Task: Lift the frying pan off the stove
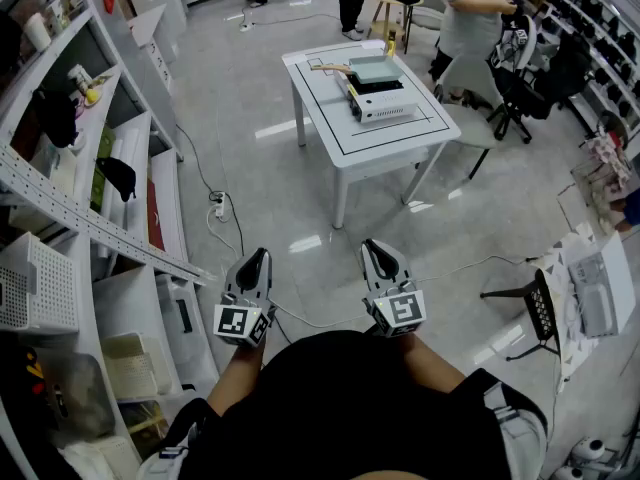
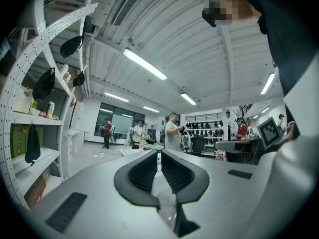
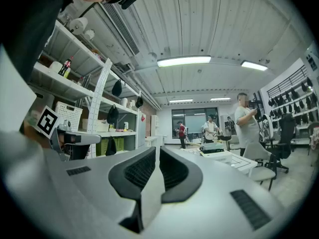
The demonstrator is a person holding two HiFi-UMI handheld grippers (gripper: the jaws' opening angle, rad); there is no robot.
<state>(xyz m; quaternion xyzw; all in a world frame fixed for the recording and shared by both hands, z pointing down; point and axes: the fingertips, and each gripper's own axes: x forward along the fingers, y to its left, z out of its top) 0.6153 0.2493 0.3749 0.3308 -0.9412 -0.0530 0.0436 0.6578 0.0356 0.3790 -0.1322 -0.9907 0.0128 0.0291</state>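
Note:
The frying pan point(image 1: 374, 69), grey with a pale handle that points left, rests on a white table-top stove point(image 1: 383, 101) on the white table point(image 1: 420, 133) across the floor. Both grippers are held close to the person's body, far short of the table and pointing level toward it. The left gripper point(image 1: 259, 257) is shut with nothing in it, its pads together point(image 2: 159, 156). The right gripper point(image 1: 373, 247) is also shut and empty point(image 3: 157, 151). In the right gripper view the stove point(image 3: 222, 156) appears small to the right of the jaws, with the pan point(image 3: 214, 146) on top.
Tall white shelving point(image 1: 110, 218) with boxes and bags lines the left side. A cable point(image 1: 215, 203) trails over the floor in front of the table. A person point(image 1: 470, 18) and an office chair point(image 1: 520, 78) are behind the table. A black stool point(image 1: 540, 303) stands at the right.

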